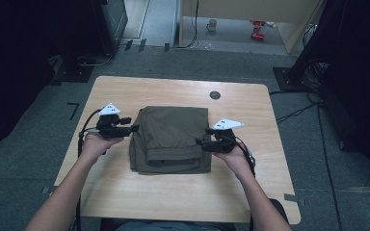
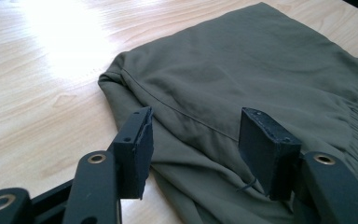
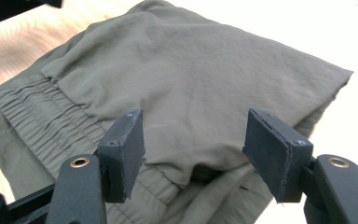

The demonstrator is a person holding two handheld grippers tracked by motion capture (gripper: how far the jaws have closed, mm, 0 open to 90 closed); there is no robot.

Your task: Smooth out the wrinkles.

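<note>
A folded olive-green garment (image 1: 171, 137) lies in the middle of the wooden table (image 1: 173, 192). My left gripper (image 1: 134, 128) sits at the garment's left edge, pointing right. In the left gripper view my left gripper (image 2: 196, 140) is open, and the folded cloth (image 2: 242, 70) lies beyond and below the pads without touching them. My right gripper (image 1: 200, 142) sits at the garment's right edge, pointing left. In the right gripper view my right gripper (image 3: 196, 144) is open over the cloth (image 3: 191, 70), whose gathered waistband (image 3: 42, 116) runs to the left.
A small dark round hole (image 1: 215, 95) marks the table's far side. Bare wood surrounds the garment, with the widest strip toward the person. Beyond the table there is grey floor with cables (image 1: 294, 113), dark stands at both sides and a mug (image 1: 212, 25) far back.
</note>
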